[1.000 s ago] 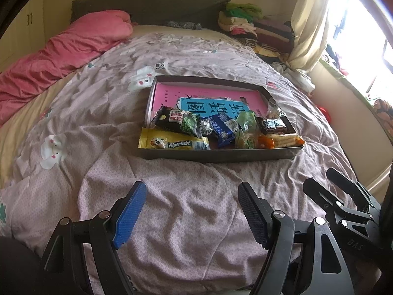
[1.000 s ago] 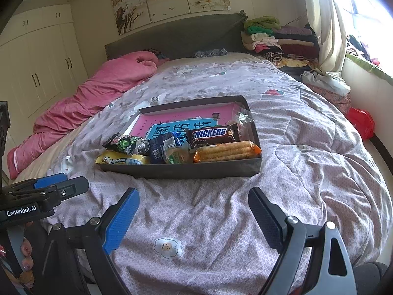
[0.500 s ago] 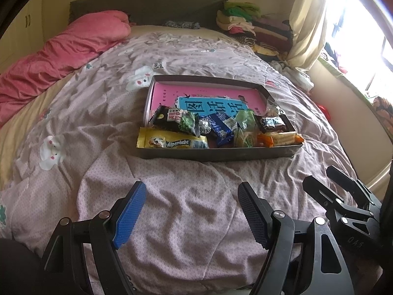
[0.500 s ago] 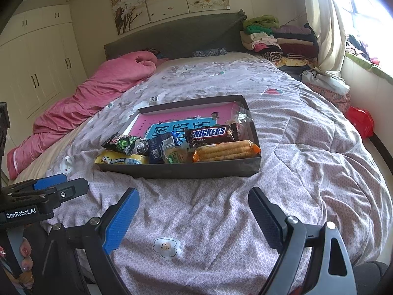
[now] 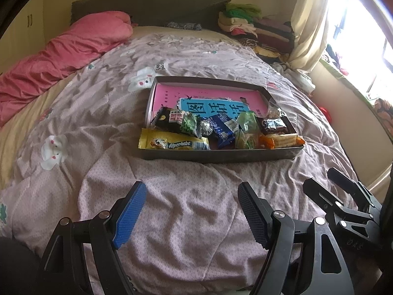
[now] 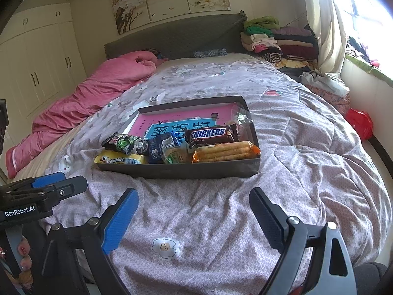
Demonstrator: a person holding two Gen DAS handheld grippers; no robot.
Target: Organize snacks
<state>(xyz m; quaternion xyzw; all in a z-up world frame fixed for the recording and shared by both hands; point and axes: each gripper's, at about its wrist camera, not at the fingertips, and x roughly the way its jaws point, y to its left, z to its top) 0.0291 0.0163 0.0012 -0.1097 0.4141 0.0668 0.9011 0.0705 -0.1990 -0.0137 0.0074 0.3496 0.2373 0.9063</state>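
Looking at it, all the snacks sit bunched along the near wall of the dark tray [image 6: 191,172] on the bed [image 6: 307,172], probably so they're easy to reach: Snickers bar [image 6: 211,135], orange biscuit pack [image 6: 226,151], yellow Alpenliebe pack [image 5: 172,143]. Both tongs, left [image 5: 191,211] and right [image 6: 192,217], hover short of the tray, angled down at the quilt, spread wide apart, nothing between them.

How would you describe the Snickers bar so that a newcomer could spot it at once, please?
On the bed's lilac quilt lies a shallow dark box of snacks. The Snickers bar sits toward its right side, just behind the orange biscuit-stick pack; it alone has a brown wrapper with bold lettering.
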